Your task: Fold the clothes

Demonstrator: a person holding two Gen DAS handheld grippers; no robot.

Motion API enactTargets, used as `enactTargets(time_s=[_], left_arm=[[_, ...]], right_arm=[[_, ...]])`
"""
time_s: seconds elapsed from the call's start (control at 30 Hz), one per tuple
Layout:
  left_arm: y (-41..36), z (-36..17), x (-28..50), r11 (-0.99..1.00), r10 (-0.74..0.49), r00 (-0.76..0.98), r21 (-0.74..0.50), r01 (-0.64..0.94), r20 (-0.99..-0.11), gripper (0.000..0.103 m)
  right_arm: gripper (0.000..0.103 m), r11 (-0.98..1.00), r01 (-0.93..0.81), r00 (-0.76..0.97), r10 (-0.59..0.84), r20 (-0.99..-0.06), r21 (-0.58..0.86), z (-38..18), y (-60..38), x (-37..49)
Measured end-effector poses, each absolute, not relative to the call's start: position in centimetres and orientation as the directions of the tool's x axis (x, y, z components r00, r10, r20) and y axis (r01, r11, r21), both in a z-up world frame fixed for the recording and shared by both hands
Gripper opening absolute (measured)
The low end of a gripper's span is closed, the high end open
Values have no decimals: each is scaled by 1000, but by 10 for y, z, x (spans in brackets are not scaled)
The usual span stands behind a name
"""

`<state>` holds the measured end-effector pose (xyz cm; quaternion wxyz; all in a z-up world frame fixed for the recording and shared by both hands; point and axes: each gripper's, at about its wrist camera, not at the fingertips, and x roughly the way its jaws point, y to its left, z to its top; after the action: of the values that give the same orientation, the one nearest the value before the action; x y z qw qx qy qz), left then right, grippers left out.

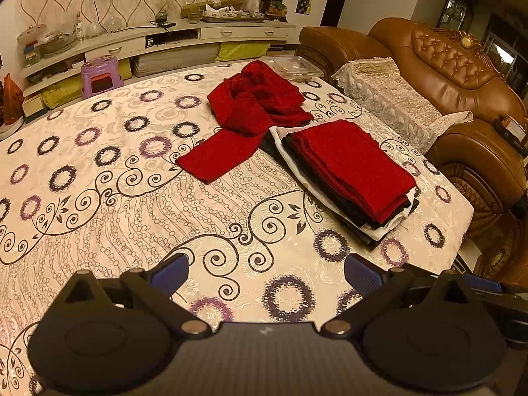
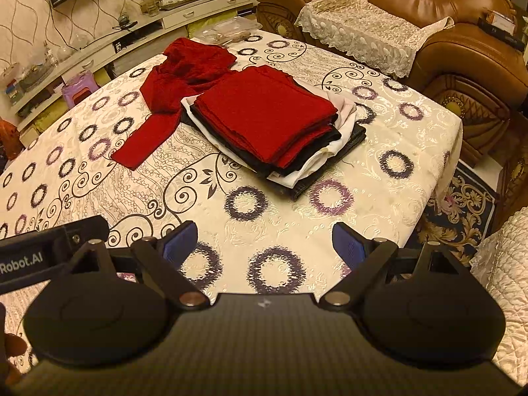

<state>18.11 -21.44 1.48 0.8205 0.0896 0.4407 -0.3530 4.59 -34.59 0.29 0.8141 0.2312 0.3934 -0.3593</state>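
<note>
Both claws, left claw point(image 1: 265, 272) and right claw point(image 2: 264, 241), are hovering spread and empty over the counter point(image 1: 115, 198), likely needing next to reach the crumpled red garment point(image 1: 250, 105) beside the folded stack point(image 1: 349, 168).

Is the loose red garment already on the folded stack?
No. The loose red garment lies crumpled on the tablecloth beside the folded stack.

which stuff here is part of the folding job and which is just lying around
Part of the job:
- crumpled red garment, not yet folded
- folded stack, red piece on top
- left gripper and right gripper, both open and empty

Just lying about:
- clear plastic container at the table's far edge
- purple stool
- brown sofa
</note>
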Motion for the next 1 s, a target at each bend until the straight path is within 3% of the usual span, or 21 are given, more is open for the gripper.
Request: enactTargets(time_s=[1.0], left_arm=[[-182,20,143,759,-507,434,-148,634,-745,103]], right_arm=[[96,686,719,491,-390,-779,110,2,-322,29]])
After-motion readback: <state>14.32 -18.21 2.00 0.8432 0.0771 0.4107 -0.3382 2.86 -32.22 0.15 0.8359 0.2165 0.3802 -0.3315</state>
